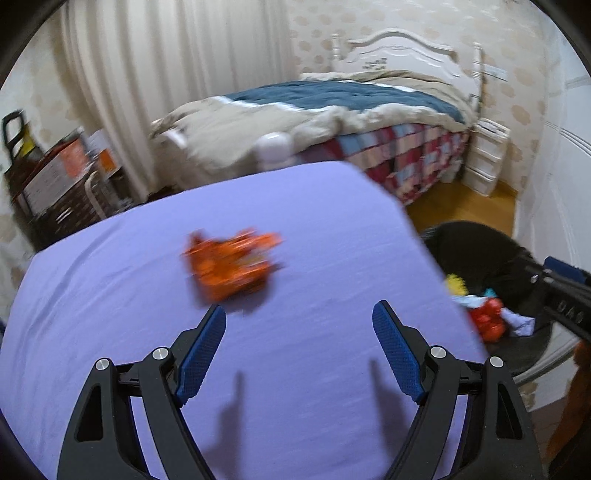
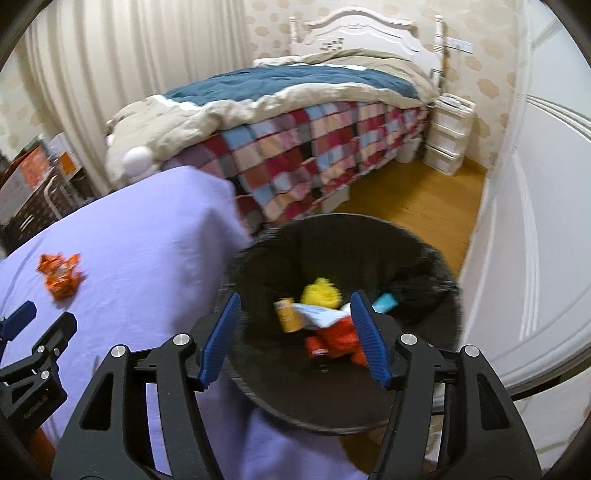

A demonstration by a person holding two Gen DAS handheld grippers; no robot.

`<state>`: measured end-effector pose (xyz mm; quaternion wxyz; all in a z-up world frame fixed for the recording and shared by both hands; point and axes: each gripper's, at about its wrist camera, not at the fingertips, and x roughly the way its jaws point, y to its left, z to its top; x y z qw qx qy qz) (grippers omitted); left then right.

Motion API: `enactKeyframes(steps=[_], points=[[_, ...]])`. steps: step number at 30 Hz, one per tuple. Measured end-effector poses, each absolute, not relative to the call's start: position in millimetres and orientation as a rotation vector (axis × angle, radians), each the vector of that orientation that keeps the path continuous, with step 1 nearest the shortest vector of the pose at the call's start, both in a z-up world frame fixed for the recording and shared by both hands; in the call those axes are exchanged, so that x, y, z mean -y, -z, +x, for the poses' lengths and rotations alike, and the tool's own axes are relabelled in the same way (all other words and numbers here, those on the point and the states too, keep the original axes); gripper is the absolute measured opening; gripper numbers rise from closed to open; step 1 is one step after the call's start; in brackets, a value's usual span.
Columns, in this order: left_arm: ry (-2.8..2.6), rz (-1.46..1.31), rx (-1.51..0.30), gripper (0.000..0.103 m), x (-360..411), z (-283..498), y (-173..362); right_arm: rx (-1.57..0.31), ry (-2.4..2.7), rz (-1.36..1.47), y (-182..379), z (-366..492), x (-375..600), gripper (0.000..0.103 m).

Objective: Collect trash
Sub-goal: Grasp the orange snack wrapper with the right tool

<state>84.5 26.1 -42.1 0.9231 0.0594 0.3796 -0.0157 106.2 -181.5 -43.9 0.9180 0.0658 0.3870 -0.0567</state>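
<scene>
A table draped in a smooth lilac cloth (image 1: pixel 295 229) carries one piece of trash: a crumpled orange foil snack wrapper (image 1: pixel 231 264), lying alone toward the middle of the cloth, well in from every edge. The left gripper (image 1: pixel 299 317) hangs above the near part of the table with its blue-padded jaws spread wide and nothing between them; the wrapper sits just beyond its left fingertip (image 1: pixel 216 317), not touching it, and both fingers throw shadows on the bare cloth below.

Off the table's right edge, on the wooden floor, stands a round black waste bin (image 2: pixel 436 266). Inside it lie a yellow crumpled piece (image 2: pixel 321 291), an orange-yellow small carton (image 2: pixel 286 314), a white and pale blue paper wrapper (image 2: pixel 319 315), a red crumpled packet (image 2: pixel 336 341) and a small teal scrap (image 2: pixel 384 302). The right gripper (image 2: pixel 295 306) hovers over the bin's mouth, jaws partly apart and empty, the trash showing between them far below.

Behind the table stands a bed with a patchwork checked cover (image 2: pixel 314 155), a teal and beige quilt (image 2: pixel 280 86) and a white headboard (image 2: pixel 354 33).
</scene>
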Motion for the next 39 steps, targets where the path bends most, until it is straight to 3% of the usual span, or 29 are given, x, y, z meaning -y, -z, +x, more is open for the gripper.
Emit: enactKeyframes(steps=[4, 16, 20, 33, 34, 36, 37, 39], points=[[-0.047, 0.113, -0.784, 0.079, -67.4, 80.0, 46.8, -0.802, 0.050, 0.099, 41.4, 110.8, 143.9, 0.066], [-0.167, 0.014, -0.805, 0.079, -150.7, 76.7, 52.6, -0.860, -0.147, -0.023, 47.6, 129.9, 26.1, 0.069], [-0.192, -0.002, -0.804, 0.079, -167.5, 76.7, 52.9, -0.865, -0.191, -0.043, 48.8, 138.5, -3.3, 0.076], [-0.194, -0.068, -0.824, 0.079, -193.0, 77.5, 56.3, -0.895, -0.202, -0.070, 58.6, 174.1, -47.0, 0.078], [-0.192, -0.066, -0.824, 0.079, -192.7, 77.8, 56.4, -0.898, -0.202, -0.070, 58.7, 175.6, -46.8, 0.078], [-0.189, -0.062, -0.825, 0.079, -192.1, 79.1, 56.4, -0.898, -0.194, -0.075, 58.9, 178.0, -45.2, 0.059], [-0.189, -0.061, -0.825, 0.079, -192.0, 79.3, 56.6, -0.894, -0.183, -0.088, 58.8, 178.3, -44.6, 0.055], [-0.188, -0.056, -0.825, 0.079, -190.6, 80.7, 56.6, -0.893, -0.186, -0.089, 58.8, 178.3, -41.1, 0.055]])
